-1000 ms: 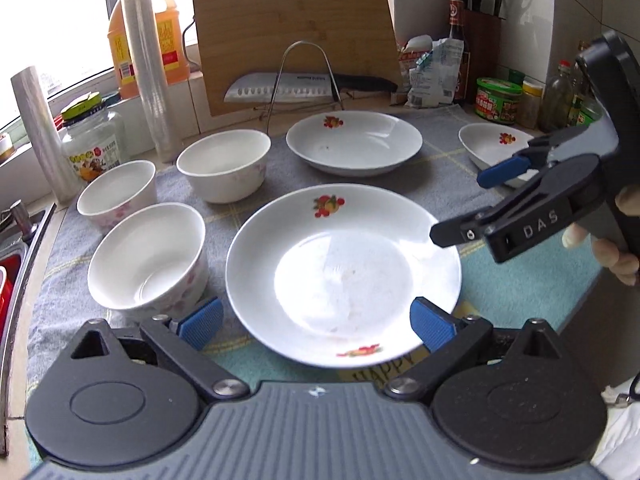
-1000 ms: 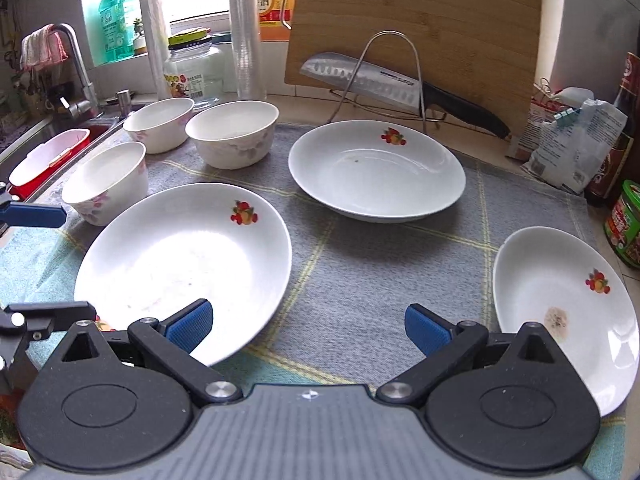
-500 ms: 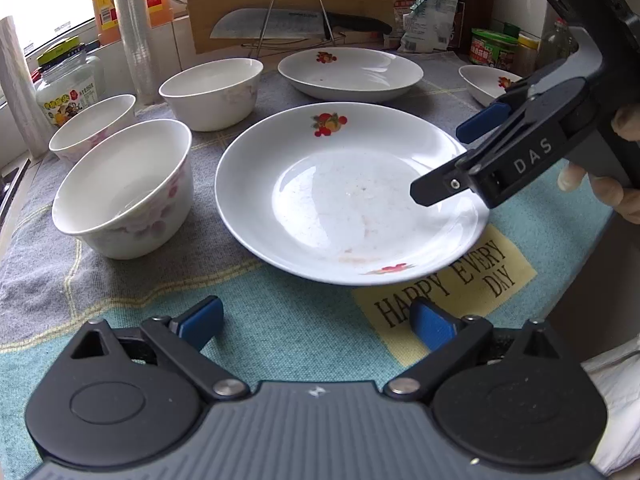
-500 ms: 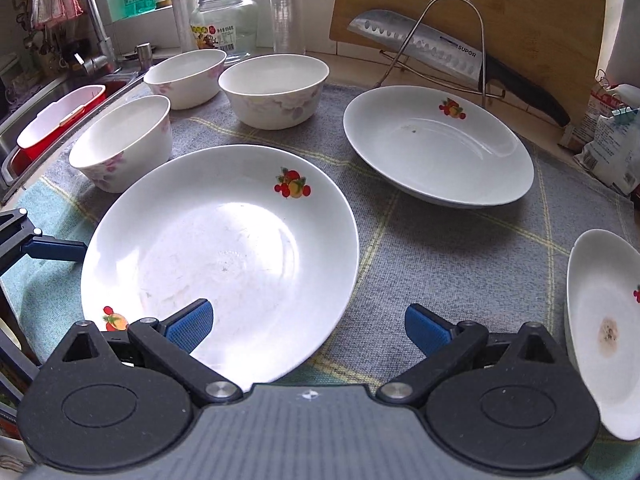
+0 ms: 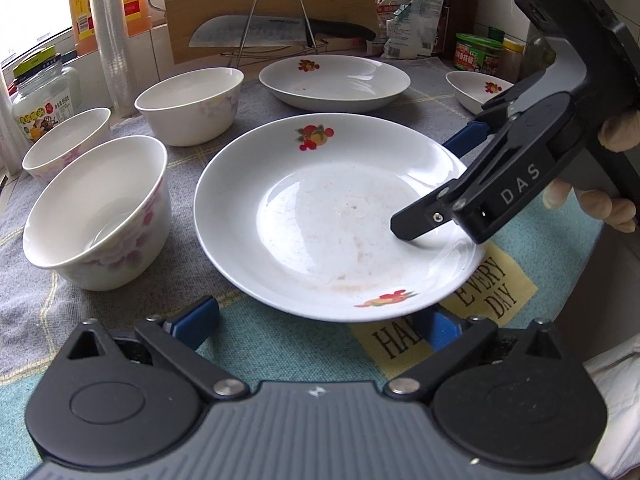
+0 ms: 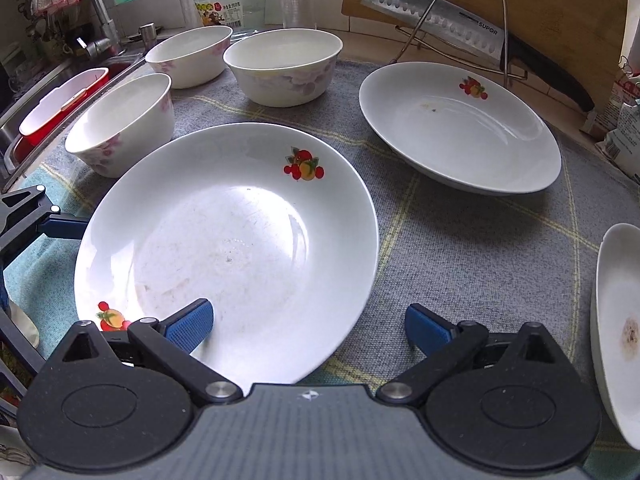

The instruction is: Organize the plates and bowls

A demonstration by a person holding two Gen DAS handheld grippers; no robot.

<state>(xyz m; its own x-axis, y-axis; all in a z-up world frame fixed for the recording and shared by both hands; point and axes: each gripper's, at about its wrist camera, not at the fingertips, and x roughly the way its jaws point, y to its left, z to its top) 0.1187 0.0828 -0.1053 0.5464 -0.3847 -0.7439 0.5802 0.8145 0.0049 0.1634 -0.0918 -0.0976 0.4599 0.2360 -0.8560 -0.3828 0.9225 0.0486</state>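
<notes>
Three white bowls (image 5: 96,212) sit in a group on the left of the grey cloth (image 6: 460,240) on the table, and the big plate (image 5: 328,216) with fruit pictures lies just beside them, with a second plate (image 5: 334,84) behind it and a third plate (image 6: 620,332) off to the right. Spread wide, the left gripper (image 5: 316,322) sits low at the near edge of the big plate, one blue pad tucked under its rim. Also spread wide, the right gripper (image 6: 308,326) has one finger over the plate's right side and the other outside the rim.
</notes>
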